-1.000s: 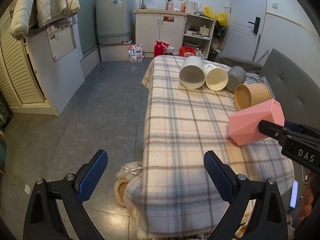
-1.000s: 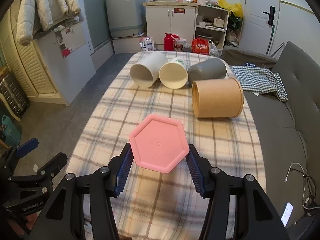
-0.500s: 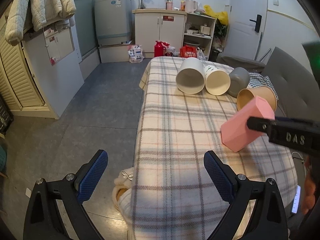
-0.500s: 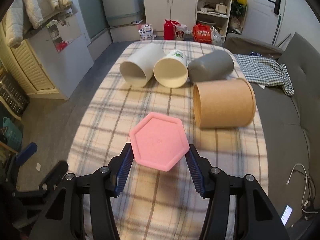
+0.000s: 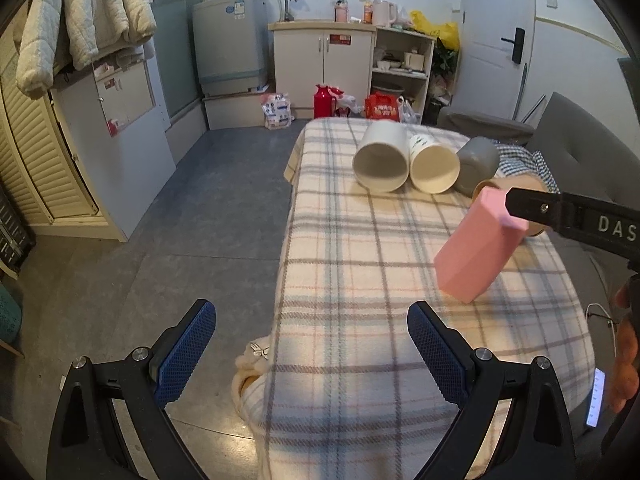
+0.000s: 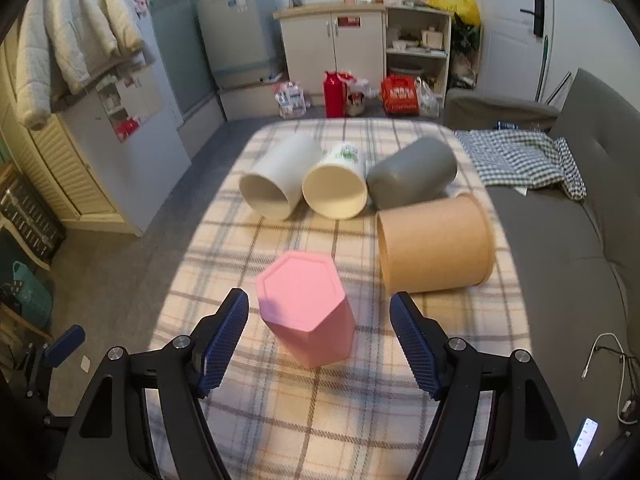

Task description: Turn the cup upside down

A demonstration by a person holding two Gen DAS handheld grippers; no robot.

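Observation:
A pink hexagonal cup (image 6: 306, 308) stands upside down, closed base up, on the plaid tablecloth (image 6: 340, 408). It leans a little in the left wrist view (image 5: 478, 250). My right gripper (image 6: 320, 338) is open, its blue pads apart from the cup on both sides. Its finger (image 5: 568, 218) shows in the left wrist view by the cup's top. My left gripper (image 5: 310, 354) is open and empty, low at the table's near left edge.
Four cups lie on their sides at the far end: white (image 6: 276, 186), cream (image 6: 336, 188), grey (image 6: 412, 174) and brown cardboard (image 6: 434, 244). A grey sofa (image 6: 560, 240) with a checked cloth runs along the right. Floor lies to the left.
The right gripper tipped the pink cup down onto the cloth and opened, letting it go. The left gripper has barely moved.

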